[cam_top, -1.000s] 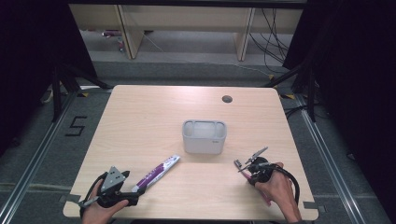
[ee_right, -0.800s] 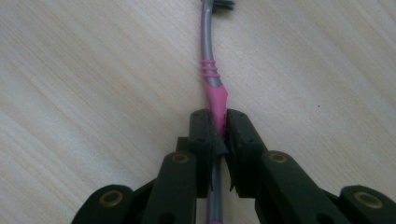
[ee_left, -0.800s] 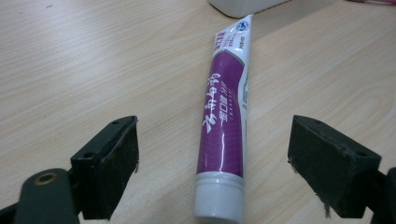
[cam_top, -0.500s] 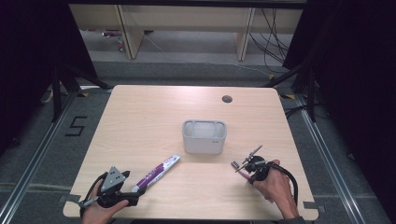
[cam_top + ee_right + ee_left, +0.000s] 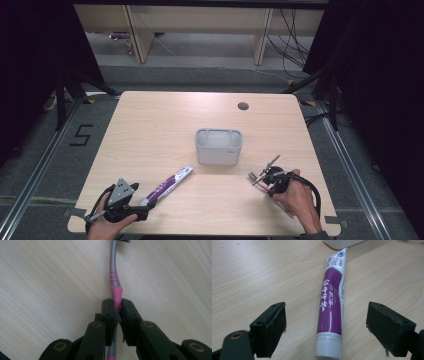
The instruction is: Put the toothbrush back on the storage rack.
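A purple and white toothpaste tube [image 5: 167, 184] lies flat on the wooden table, cap toward me. My left gripper [image 5: 144, 206] rests at the front left corner, open. In the left gripper view its jaws stand wide on either side of the tube's [image 5: 332, 302] cap end without touching it. Near the front right, my right gripper [image 5: 265, 182] is shut on a pink and grey toothbrush [image 5: 256, 178]. The right gripper view shows the pads [image 5: 125, 308] pinching the pink part of the handle [image 5: 115, 287] just above the tabletop.
A pale grey rectangular holder [image 5: 219, 146] with open compartments stands at the table's middle, between the two grippers and farther away. A round cable hole [image 5: 243, 106] sits near the far edge. The table's front edge [image 5: 200, 234] runs just below both hands.
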`<action>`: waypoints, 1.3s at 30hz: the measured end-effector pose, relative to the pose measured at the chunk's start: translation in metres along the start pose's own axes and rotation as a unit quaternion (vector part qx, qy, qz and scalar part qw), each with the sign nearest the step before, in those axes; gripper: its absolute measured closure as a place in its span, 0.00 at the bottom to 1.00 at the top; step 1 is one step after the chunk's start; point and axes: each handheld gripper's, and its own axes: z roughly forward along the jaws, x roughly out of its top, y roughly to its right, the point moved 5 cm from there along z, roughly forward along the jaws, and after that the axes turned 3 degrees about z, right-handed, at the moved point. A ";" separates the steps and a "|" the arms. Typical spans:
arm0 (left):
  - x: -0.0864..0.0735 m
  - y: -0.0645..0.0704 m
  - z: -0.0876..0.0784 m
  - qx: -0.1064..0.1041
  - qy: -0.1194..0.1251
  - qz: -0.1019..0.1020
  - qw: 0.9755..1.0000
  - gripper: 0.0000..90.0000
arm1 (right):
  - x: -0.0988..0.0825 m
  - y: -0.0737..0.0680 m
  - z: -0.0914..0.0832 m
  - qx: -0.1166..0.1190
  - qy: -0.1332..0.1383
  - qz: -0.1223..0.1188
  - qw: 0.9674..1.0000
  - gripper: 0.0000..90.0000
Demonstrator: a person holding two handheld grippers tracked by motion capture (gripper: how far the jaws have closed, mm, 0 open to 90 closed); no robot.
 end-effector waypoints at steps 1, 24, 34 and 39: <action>0.000 0.000 0.000 0.000 0.001 -0.001 1.000 0.18 | 0.000 0.000 -0.002 0.000 0.004 0.003 1.000 0.91; 0.000 0.000 0.000 0.002 0.003 -0.004 1.000 0.18 | 0.006 0.016 -0.047 0.002 0.146 0.037 0.989 0.91; 0.000 -0.001 0.000 0.002 0.001 -0.001 1.000 0.18 | 0.016 0.022 -0.059 0.017 0.216 0.044 0.975 0.91; 0.000 0.000 -0.001 0.004 0.002 -0.005 1.000 0.18 | 0.022 0.023 -0.067 0.019 0.251 0.062 0.966 0.91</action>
